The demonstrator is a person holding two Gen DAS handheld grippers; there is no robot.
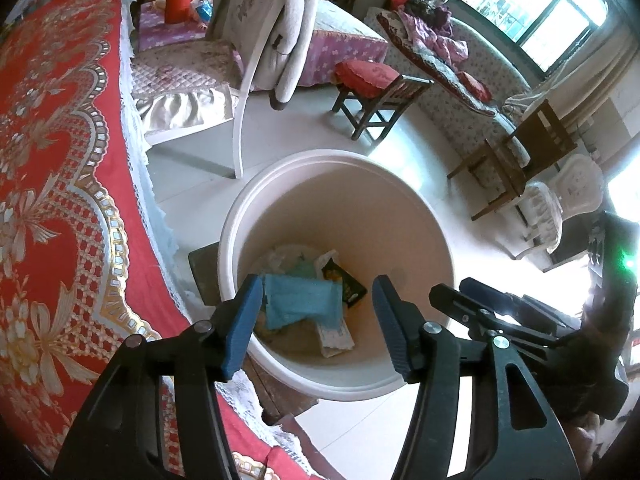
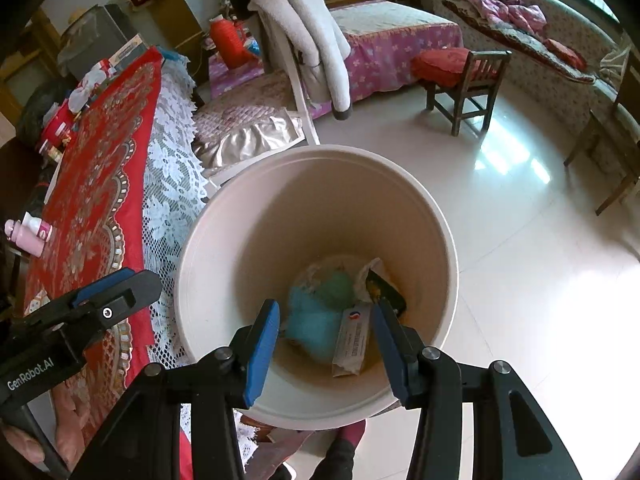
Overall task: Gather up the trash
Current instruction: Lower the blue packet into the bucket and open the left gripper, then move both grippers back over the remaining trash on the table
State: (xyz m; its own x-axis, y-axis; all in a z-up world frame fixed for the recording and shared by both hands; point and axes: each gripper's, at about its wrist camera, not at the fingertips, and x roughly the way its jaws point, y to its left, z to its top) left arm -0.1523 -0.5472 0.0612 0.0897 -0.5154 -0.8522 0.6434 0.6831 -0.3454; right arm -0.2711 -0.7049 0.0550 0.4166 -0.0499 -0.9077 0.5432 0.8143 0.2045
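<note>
A cream round trash bin stands on the floor beside the table; it also shows in the right wrist view. Inside lie a blue cloth, a white paper box, a dark snack wrapper and a green crumpled piece. My left gripper is open and empty above the bin's near rim. My right gripper is open and empty, also over the bin. The right gripper shows at the right of the left wrist view.
A table with a red patterned cloth and lace edge is left of the bin. A white chair with a coat, a small wooden stool, a sofa and wooden chairs stand around on the tiled floor. A pink bottle lies on the table.
</note>
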